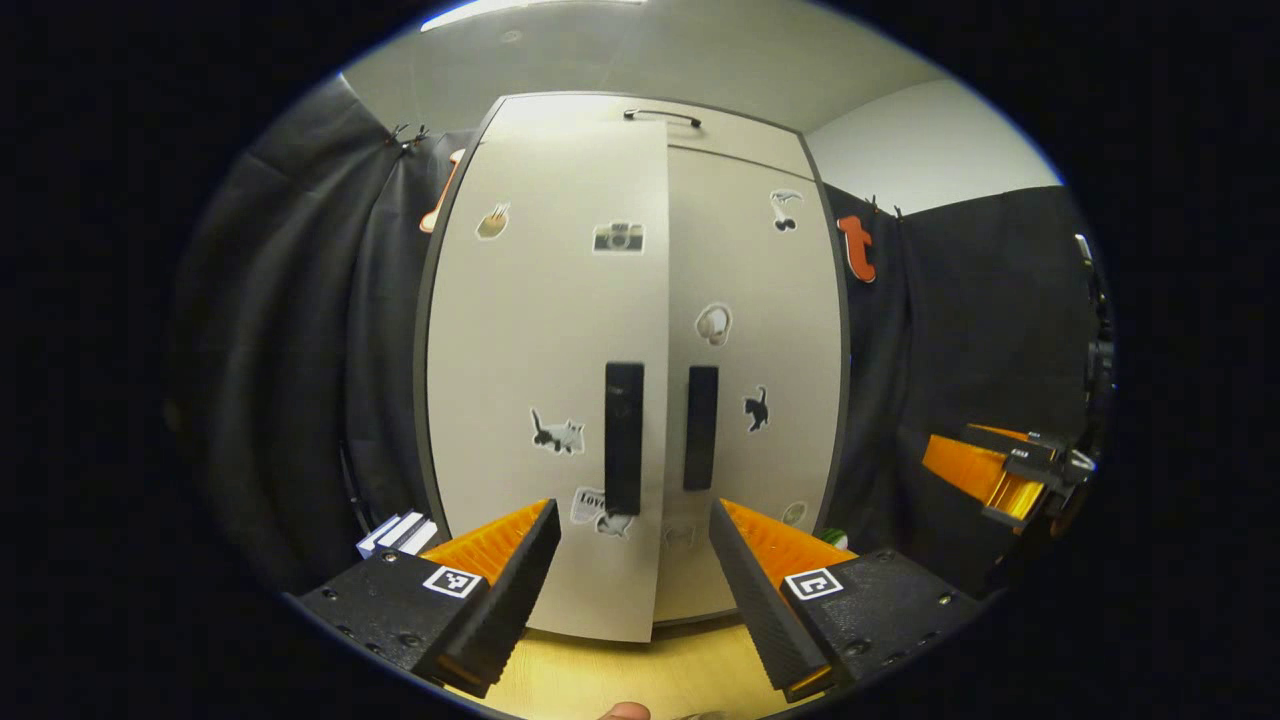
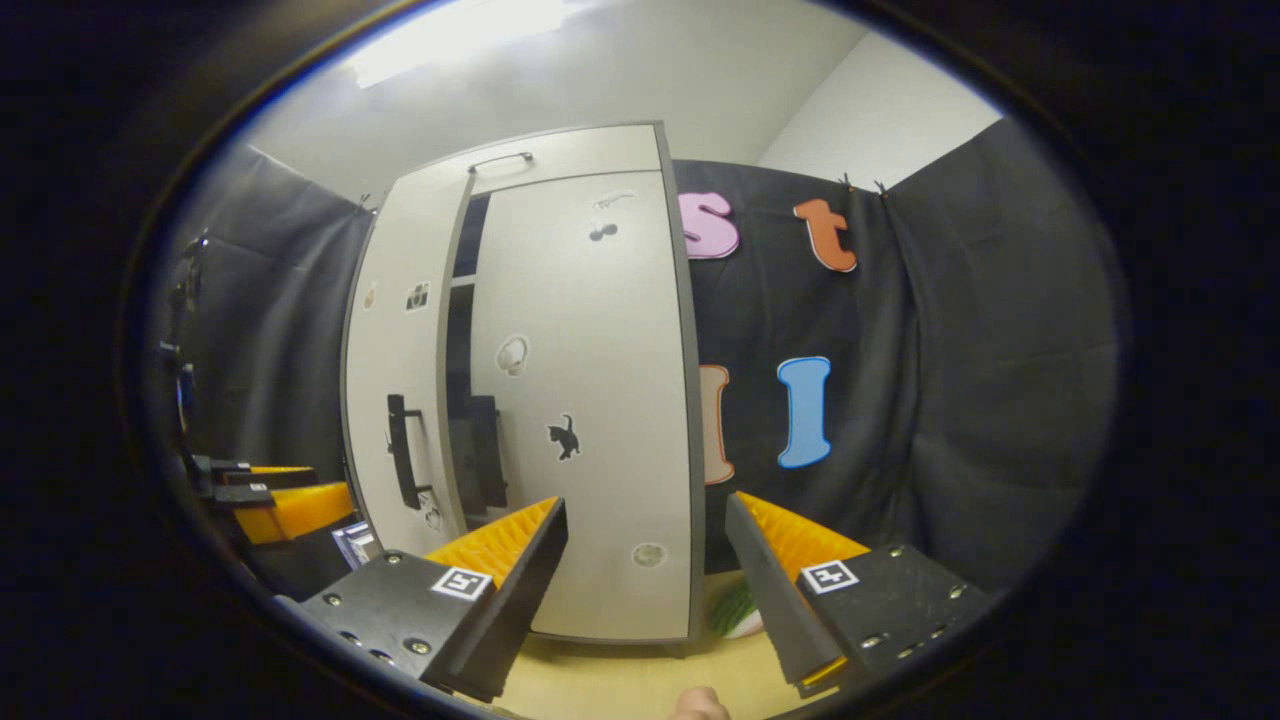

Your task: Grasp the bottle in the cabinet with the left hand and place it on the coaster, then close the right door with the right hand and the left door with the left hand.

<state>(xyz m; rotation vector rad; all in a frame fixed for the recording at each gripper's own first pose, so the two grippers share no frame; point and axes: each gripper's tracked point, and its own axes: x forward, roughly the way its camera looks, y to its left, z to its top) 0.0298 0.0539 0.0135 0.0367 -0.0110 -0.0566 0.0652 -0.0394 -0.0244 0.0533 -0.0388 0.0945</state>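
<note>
A pale cabinet with stickers stands right in front of me on a wooden tabletop. Its right door lies flush. Its left door stands slightly ajar, its free edge out in front of the right door. In the right gripper view a dark gap shows beside the left door. My left gripper is open, close to the two dark handles. My right gripper is open near the right door. A green and white thing lies by the cabinet's right foot, half hidden.
The right gripper hovers off to the cabinet's right, and the left gripper shows far left in the right gripper view. A white boxed item sits left of the cabinet. Black cloth hangs behind and to both sides.
</note>
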